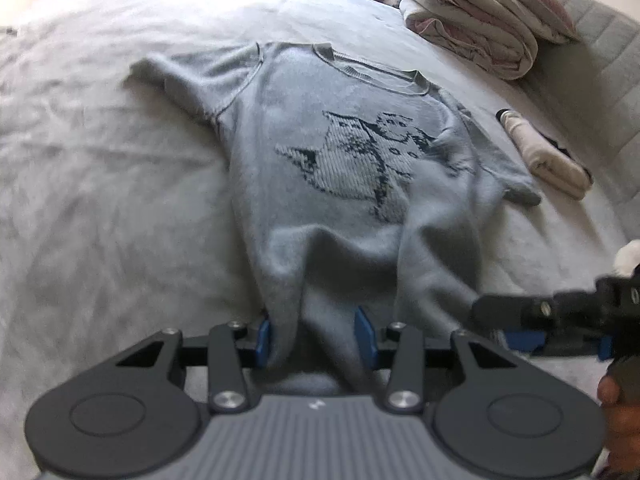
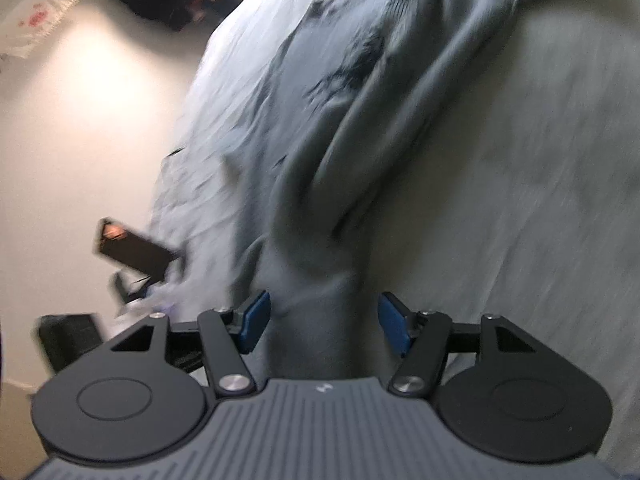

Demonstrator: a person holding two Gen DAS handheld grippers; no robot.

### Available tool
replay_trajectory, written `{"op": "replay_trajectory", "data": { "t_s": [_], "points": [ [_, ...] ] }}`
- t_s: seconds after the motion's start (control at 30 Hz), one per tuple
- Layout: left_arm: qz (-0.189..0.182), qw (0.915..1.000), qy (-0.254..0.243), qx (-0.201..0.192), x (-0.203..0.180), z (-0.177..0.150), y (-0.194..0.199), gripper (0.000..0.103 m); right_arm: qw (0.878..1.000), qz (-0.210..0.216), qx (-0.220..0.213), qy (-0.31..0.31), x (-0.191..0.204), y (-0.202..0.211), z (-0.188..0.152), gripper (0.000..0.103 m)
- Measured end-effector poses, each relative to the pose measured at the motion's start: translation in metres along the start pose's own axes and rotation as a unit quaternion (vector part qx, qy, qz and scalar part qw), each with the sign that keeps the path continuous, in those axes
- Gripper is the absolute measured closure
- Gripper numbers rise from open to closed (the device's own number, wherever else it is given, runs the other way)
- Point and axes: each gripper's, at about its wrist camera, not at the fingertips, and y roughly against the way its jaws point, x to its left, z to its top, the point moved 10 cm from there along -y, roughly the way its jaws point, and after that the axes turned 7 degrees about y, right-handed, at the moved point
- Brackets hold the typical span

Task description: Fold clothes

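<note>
A grey sweater (image 1: 320, 140) with a dark knitted animal pattern lies face up on the bed, collar far, hem near. In the left wrist view my left gripper (image 1: 316, 340) is shut on a bunched part of the hem, and the cloth tents up towards its blue pads (image 1: 264, 340). My right gripper (image 1: 492, 320) comes in from the right at the hem's other corner. In the blurred right wrist view the sweater (image 2: 320, 120) runs between the right gripper's (image 2: 325, 326) blue pads (image 2: 394, 330), which stand apart from the cloth.
The bed's pale sheet (image 1: 100, 160) lies all around. A folded bedding pile (image 1: 480, 20) and a folded beige garment (image 1: 548, 156) sit at the far right. A hand (image 1: 616, 400) holds the right gripper. Beside the bed are pale floor (image 2: 80, 140) and dark objects (image 2: 132, 252).
</note>
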Motion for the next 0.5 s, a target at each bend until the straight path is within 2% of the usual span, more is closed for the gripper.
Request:
{"op": "replay_trajectory", "data": {
  "t_s": [0.07, 0.1, 0.2, 0.3, 0.4, 0.47, 0.5],
  "points": [
    [-0.013, 0.9998, 0.014, 0.006, 0.0, -0.005, 0.003, 0.061, 1.0, 0.013, 0.016, 0.007, 0.007, -0.001, -0.011, 0.038],
    [-0.018, 0.9996, 0.019, 0.009, -0.001, -0.007, 0.004, 0.061, 1.0, 0.004, 0.021, 0.02, 0.008, -0.002, -0.017, 0.039],
    [-0.029, 0.999, 0.027, 0.019, -0.004, -0.013, 0.006, 0.063, 0.999, -0.011, 0.026, 0.041, 0.009, -0.004, -0.027, 0.048],
    [-0.042, 0.998, 0.036, 0.03, -0.009, -0.019, 0.007, 0.065, 0.999, -0.01, 0.022, 0.033, 0.008, 0.001, -0.03, 0.053],
    [-0.048, 0.9974, 0.039, 0.037, -0.013, -0.023, 0.007, 0.069, 1.0, -0.011, 0.01, 0.028, 0.004, 0.011, -0.028, 0.066],
    [-0.05, 0.9973, 0.039, 0.038, -0.015, -0.024, 0.007, 0.075, 1.0, -0.01, 0.001, 0.028, 0.004, 0.018, -0.025, 0.072],
    [-0.052, 0.9971, 0.04, 0.037, -0.016, -0.024, 0.008, 0.083, 1.0, -0.01, -0.002, 0.029, 0.004, 0.02, -0.024, 0.075]
  ]
}}
